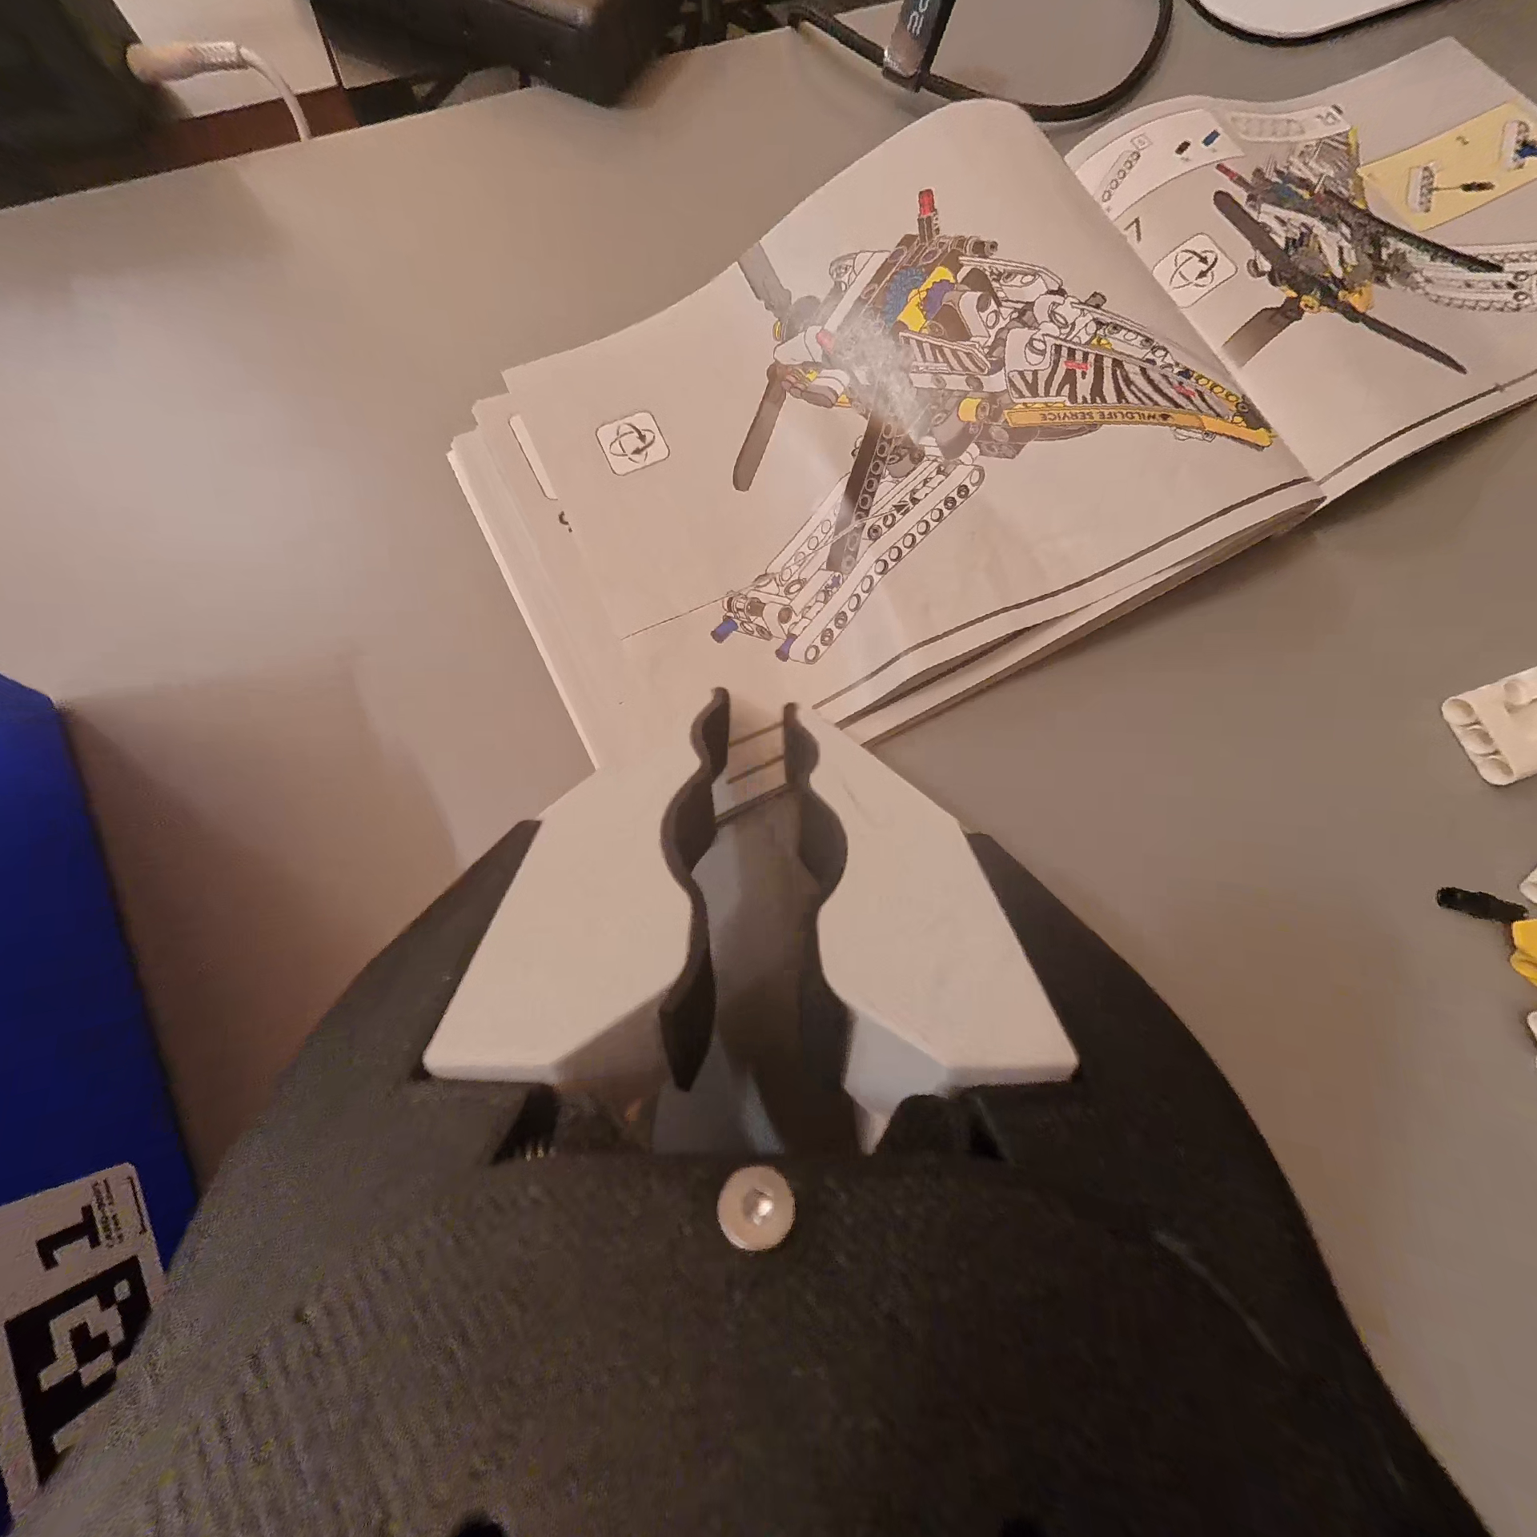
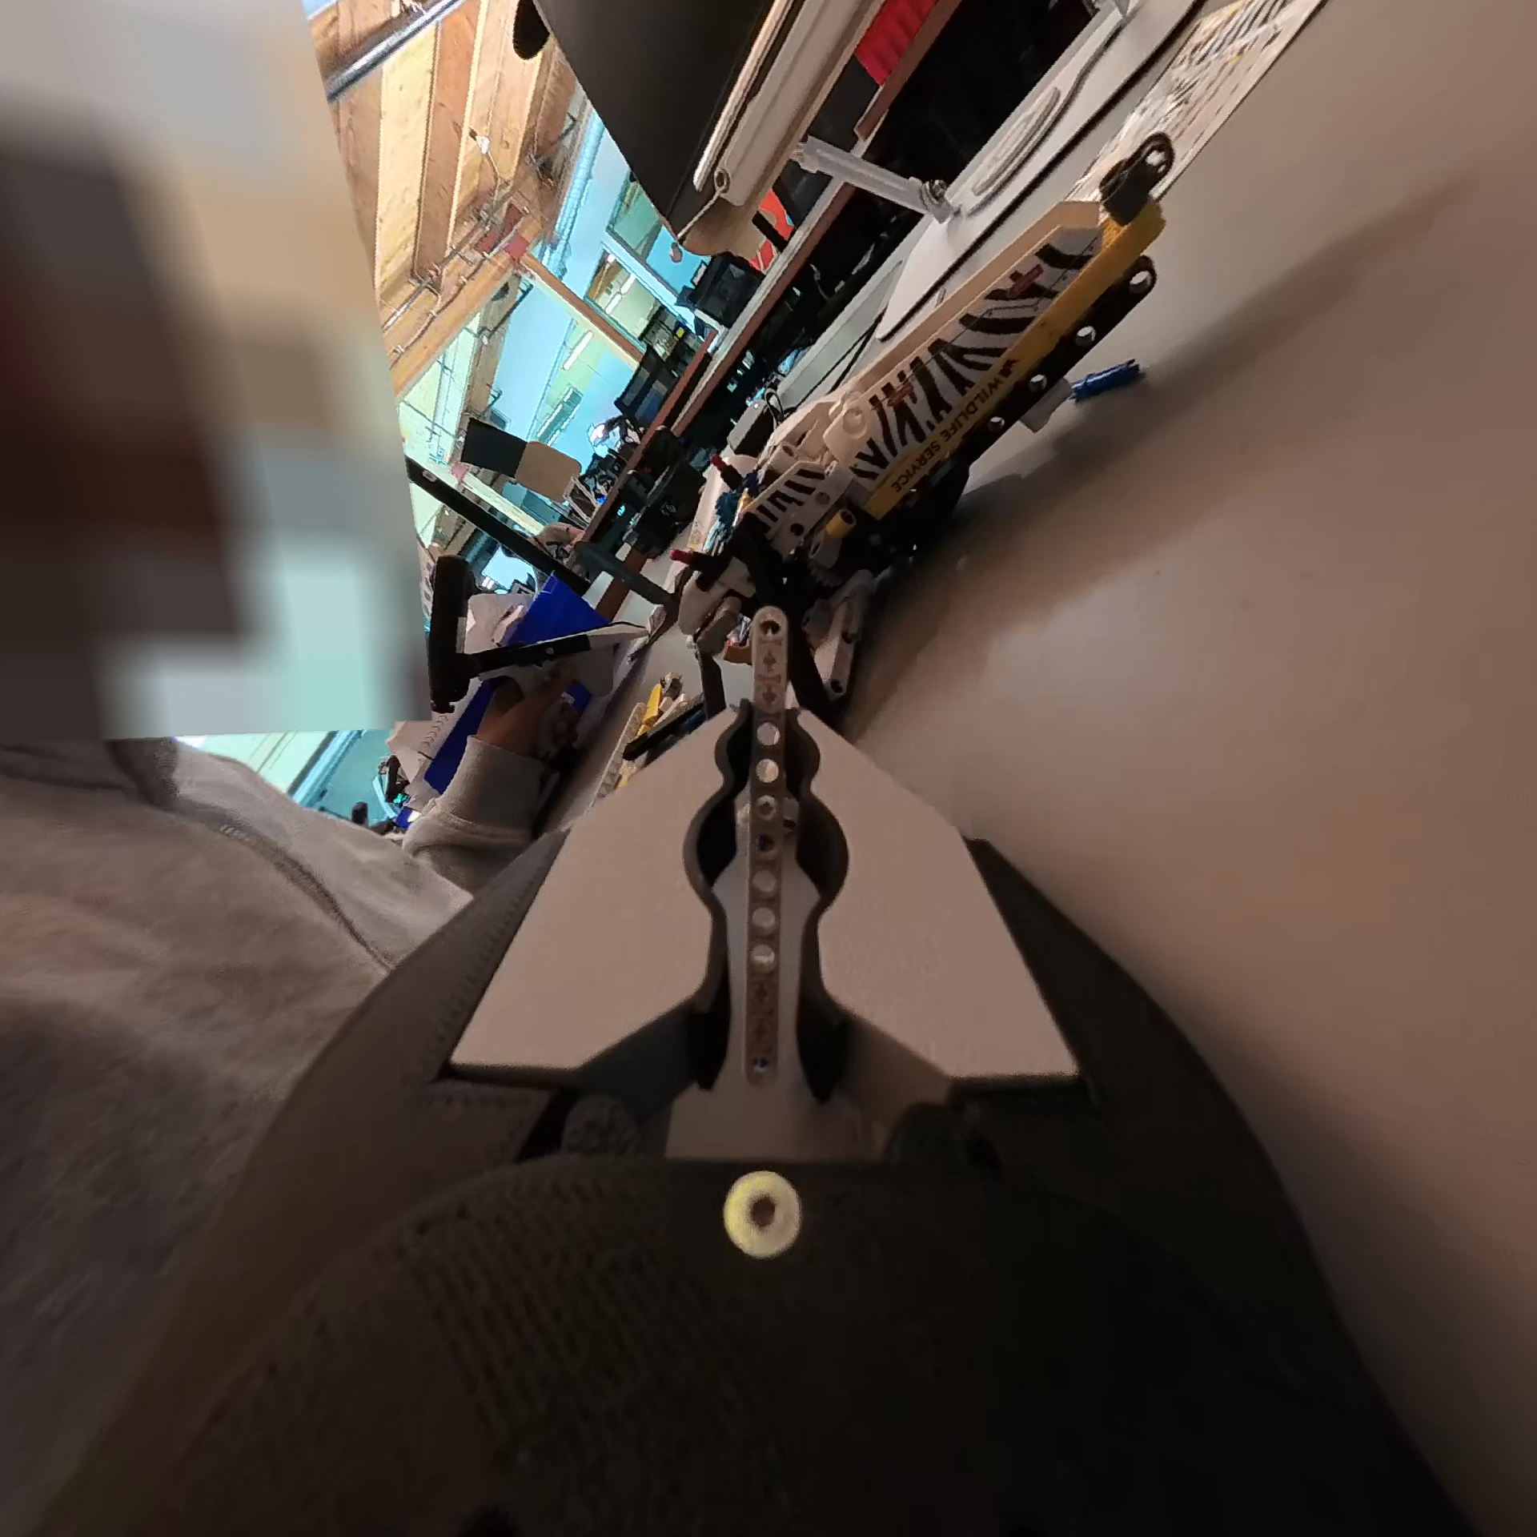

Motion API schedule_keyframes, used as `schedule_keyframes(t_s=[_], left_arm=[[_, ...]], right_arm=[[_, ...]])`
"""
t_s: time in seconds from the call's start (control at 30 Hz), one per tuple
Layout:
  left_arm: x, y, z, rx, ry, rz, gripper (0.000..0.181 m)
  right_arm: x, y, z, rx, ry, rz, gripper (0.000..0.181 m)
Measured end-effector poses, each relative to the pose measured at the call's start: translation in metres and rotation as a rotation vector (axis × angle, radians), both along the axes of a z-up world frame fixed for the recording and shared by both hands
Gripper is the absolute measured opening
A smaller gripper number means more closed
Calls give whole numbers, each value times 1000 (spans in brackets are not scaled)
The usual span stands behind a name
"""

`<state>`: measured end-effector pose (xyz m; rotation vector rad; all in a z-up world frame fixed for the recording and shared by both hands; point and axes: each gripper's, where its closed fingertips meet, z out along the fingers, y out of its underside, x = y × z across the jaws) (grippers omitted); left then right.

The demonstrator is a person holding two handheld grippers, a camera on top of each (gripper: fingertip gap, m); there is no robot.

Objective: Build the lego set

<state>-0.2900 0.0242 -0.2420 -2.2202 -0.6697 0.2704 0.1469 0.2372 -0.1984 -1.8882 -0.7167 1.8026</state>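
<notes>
In the left wrist view my left gripper (image 1: 757, 715) hovers over the near edge of the open instruction booklet (image 1: 915, 416); its jaws stand a narrow gap apart with nothing between them. In the right wrist view, which is tilted steeply, my right gripper (image 2: 767, 715) is shut on a long pale beam with holes (image 2: 767, 832). The beam runs along the fingers and its tip points at the nose of the zebra-striped lego model (image 2: 940, 416), which lies on the grey table (image 2: 1206, 748). Whether the beam tip touches the model I cannot tell.
A white piece (image 1: 1497, 732), a black pin (image 1: 1476, 902) and a yellow piece (image 1: 1526, 948) lie at the table's right edge. A blue box (image 1: 50, 915) stands at the left. A blue pin (image 2: 1106, 378) lies beside the model. A person's sleeve (image 2: 466, 807) is at the left. The left gripper's tips are roughly 50 cm from the right gripper's.
</notes>
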Motion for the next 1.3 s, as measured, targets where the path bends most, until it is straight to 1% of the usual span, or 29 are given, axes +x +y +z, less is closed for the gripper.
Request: schedule_keyframes(t_s=[0.13, 0.2, 0.27, 0.33, 0.4, 0.43, 0.47, 0.57, 0.63, 0.7, 0.83, 0.87, 0.9, 0.97, 1.1, 1.23, 1.3], left_arm=[[-1, 5, 17, 93, 53, 1, 31], [-1, 6, 32, 159, 98, 24, 34], [14, 13, 56, 239, 140, 17, 37], [38, 20, 85, 314, 225, -3, 37], [70, 25, 110, 383, 284, 0, 37], [94, 32, 121, 448, 261, -18, 36], [124, 43, 128, 489, 204, -80, 34], [205, 68, 136, 533, 55, -257, 34], [253, 82, 131, 546, -22, -365, 35], [292, 94, 118, 532, -73, -435, 35], [354, 108, 92, 499, -177, -535, 35], [366, 109, 88, 489, -203, -558, 35], [375, 110, 84, 472, -217, -579, 35], [383, 109, 79, 436, -206, -595, 35], [379, 109, 74, 381, -128, -576, 35], [384, 113, 65, 349, -137, -587, 35], [388, 117, 59, 326, -142, -607, 36]], right_arm=[[-1, 2, -2, -35, -15, 0, 5], [-5, 0, -11, -88, -92, 46, 5], [-7, 1, -16, -169, -140, 96, 6], [-7, 4, -14, -269, -135, 135, 5], [-7, 8, -17, -280, -164, 160, 5], [-7, 9, -19, -246, -190, 166, 5], [-7, 8, -21, -205, -216, 169, 5], [-9, 4, -23, -128, -251, 189, 6], [-10, 0, -27, -106, -282, 209, 6], [-11, -5, -31, -77, -318, 237, 8], [-7, -2, -37, 71, -403, 245, 8], [-5, 0, -36, 107, -413, 240, 11], [-3, 2, -35, 132, -417, 236, 17], [2, 6, -30, 163, -420, 230, 38], [17, 11, -32, 243, -481, 220, 38], [20, -3, -31, 246, -478, 271, 40], [20, -6, -37, 273, -530, 272, 36]])
